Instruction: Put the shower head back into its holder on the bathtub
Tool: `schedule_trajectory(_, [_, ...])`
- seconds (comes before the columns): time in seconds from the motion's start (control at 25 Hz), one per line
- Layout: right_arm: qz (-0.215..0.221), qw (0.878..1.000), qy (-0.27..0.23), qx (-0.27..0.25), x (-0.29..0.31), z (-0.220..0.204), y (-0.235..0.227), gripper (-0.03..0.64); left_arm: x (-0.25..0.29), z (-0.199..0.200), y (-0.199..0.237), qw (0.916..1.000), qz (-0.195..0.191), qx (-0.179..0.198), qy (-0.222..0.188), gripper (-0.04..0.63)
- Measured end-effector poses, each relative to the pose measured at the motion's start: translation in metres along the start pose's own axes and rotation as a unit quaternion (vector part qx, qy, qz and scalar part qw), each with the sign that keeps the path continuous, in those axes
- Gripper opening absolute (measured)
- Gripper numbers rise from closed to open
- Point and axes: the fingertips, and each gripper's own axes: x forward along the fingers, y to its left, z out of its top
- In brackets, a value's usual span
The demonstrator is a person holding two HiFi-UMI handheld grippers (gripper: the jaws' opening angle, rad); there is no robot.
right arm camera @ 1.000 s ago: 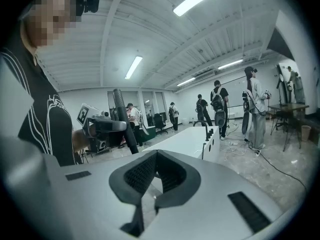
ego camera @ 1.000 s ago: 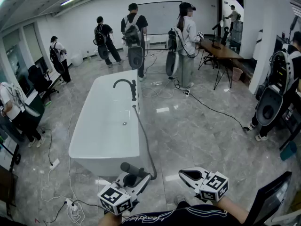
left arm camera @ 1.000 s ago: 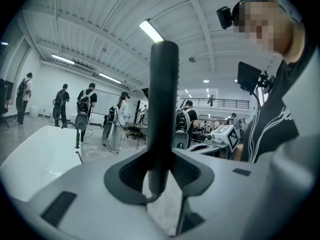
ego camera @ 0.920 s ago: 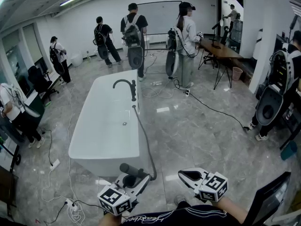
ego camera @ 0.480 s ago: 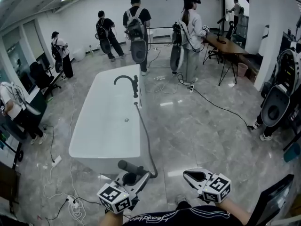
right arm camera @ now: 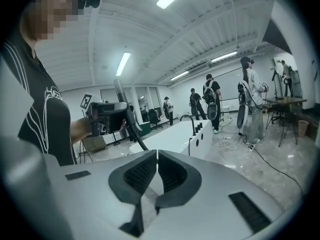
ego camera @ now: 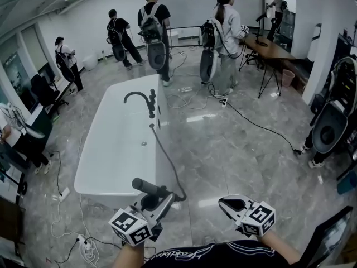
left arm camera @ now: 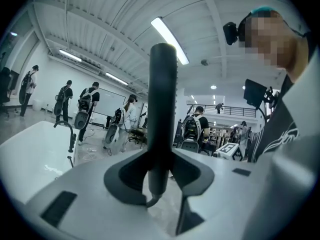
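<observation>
1. the shower head [ego camera: 146,187] is lying crosswise in the left gripper [ego camera: 158,201], whose jaws are clamping its dark handle. it is hovering just off the near end of the bathtub [ego camera: 89,187], well apart from the faucet [ego camera: 138,98] at its 12 o'clock. the holder is probably waiting there, though i am not making it out.
2. the hose [ego camera: 167,166] is running from the tub's right rim toward the head at 6 o'clock and sagging in a loop beside the tub wall. that loop is likely to be the trouble, snagging on the rim or pulling taut and twisting the handle in the grip.
3. the jaws are biting a smooth, round handle over a short stretch, so the head is risking a roll or a slide out and a knock against the tub.
4. the right gripper [ego camera: 227,202] is hanging at the left one's 3 o'clock, jaws pressed together on nothing, so nothing is steadying the hose.
5. loose floor cables [ego camera: 83,243] are lying at the head's 7 o'clock, threatening a stumble.
6. both grippers are pointing forward and slightly downward, low in front of the person's body.
</observation>
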Motion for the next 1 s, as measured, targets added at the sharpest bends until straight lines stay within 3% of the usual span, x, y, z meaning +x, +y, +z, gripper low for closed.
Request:
schedule_trajectory(0.36, [0.008,1.000,-0.002,-0.025,-0.003,0.025,-0.061,0.015,0.058,0.027,-0.006,0.9997,0.003,0.024,-0.009,0.133])
schedule_trajectory(0.56, [0.040,0.999,-0.003,-0.034,0.023,0.037,-0.073,0.015,0.066,0.043,0.017,0.9993,0.023,0.021,-0.020,0.133])
schedule_trajectory(1.0, [0.070,0.997,0.027,-0.032,0.137,0.053,-0.140,0.017,0.111,0.064,0.156,0.9979,0.051,0.004,-0.039,0.133])
